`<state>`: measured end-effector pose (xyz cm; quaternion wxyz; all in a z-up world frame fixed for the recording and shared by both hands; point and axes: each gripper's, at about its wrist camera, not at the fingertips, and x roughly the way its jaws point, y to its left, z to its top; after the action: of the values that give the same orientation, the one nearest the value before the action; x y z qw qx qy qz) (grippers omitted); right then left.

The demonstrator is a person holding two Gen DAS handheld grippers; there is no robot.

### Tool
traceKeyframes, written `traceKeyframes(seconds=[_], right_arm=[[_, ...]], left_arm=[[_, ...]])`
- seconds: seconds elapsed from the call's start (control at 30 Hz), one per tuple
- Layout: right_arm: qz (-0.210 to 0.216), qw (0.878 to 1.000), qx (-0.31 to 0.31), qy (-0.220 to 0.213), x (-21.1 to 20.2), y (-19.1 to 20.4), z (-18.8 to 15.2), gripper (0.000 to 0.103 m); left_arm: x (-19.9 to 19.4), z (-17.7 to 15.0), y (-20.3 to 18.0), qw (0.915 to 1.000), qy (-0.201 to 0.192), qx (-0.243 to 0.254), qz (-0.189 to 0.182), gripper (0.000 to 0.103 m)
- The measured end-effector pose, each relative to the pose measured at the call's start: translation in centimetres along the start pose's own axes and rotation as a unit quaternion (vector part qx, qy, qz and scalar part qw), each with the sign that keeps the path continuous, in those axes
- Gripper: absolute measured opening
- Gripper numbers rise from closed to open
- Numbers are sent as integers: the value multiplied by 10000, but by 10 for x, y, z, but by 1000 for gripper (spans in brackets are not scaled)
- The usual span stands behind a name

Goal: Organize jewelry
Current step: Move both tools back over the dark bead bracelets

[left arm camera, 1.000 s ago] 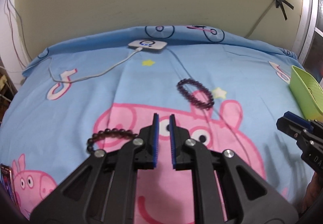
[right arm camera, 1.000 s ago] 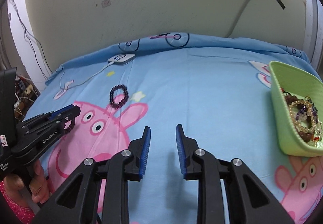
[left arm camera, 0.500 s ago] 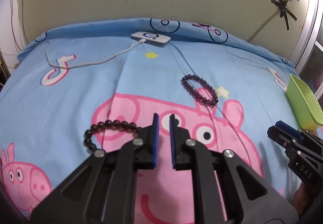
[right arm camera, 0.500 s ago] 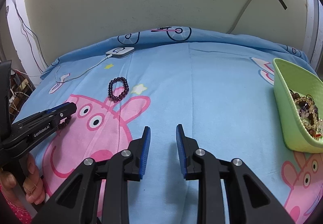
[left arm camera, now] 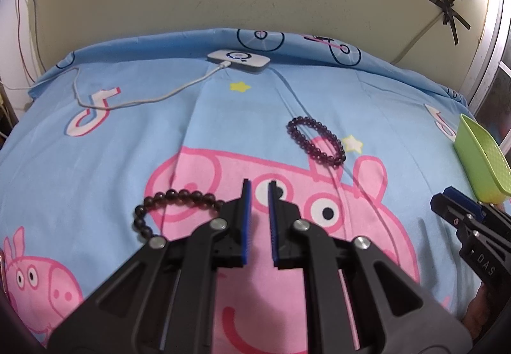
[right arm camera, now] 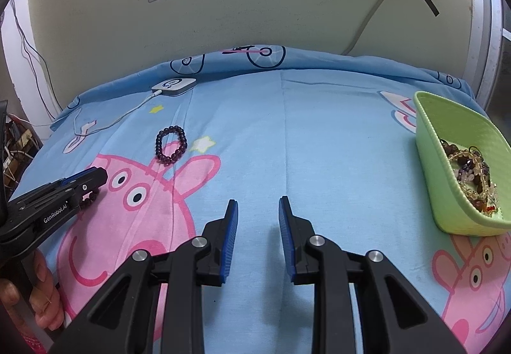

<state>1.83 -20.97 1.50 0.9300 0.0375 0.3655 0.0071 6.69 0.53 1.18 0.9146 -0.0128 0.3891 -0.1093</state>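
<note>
Only the right wrist view looks into the green basket [right arm camera: 437, 169], which sits on the bedsheet [right arm camera: 319, 137] at the right and holds a heap of mixed bead jewelry [right arm camera: 469, 175]; the left wrist view catches just its outer wall [left arm camera: 476, 162]. The left view, in turn, shows the dark brown bracelet [left arm camera: 169, 204] lying flat just left of the left gripper [left arm camera: 258, 188], partly hidden behind its left finger — in the right view only a few of its beads peek out under that gripper [right arm camera: 95, 175]. The purple bracelet [left arm camera: 316, 141] lies on the sheet farther off, well apart from both grippers, near a white star. The left gripper's jaws stand a narrow gap apart, holding nothing; the right gripper [right arm camera: 258, 204] is spread wider, also empty. A white charger [left arm camera: 238, 60] with its cable rests near the wall. Against a second ago, the left gripper has tilted so the brown bracelet shows more fully, while the right's spread is unchanged.
</note>
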Motion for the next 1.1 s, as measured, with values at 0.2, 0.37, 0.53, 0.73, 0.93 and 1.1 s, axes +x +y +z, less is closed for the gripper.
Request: traceKeyframes(seconds=[0.2, 0.37, 0.53, 0.73, 0.93, 1.1], right_arm=[[-29, 10000, 16, 4, 0, 0, 0, 8], [-8, 10000, 23, 19, 1, 0, 0, 8], [-8, 10000, 20, 27, 1, 1, 0, 8], [-5, 10000, 24, 37, 2, 1, 0, 8], [-12, 10000, 13, 64, 3, 2, -1, 8], [237, 9996, -62, 167, 7, 5, -1, 8]], left_arm=[[0, 0, 0, 10000, -2, 7, 2, 9], [0, -1, -1, 10000, 3, 7, 4, 9], [0, -1, -1, 10000, 10, 6, 6, 9], [0, -1, -1, 10000, 7, 4, 14, 9], [0, -1, 2, 9999, -2, -91, -52, 9], [-18, 9, 40, 9970, -82, -748, -150, 9]])
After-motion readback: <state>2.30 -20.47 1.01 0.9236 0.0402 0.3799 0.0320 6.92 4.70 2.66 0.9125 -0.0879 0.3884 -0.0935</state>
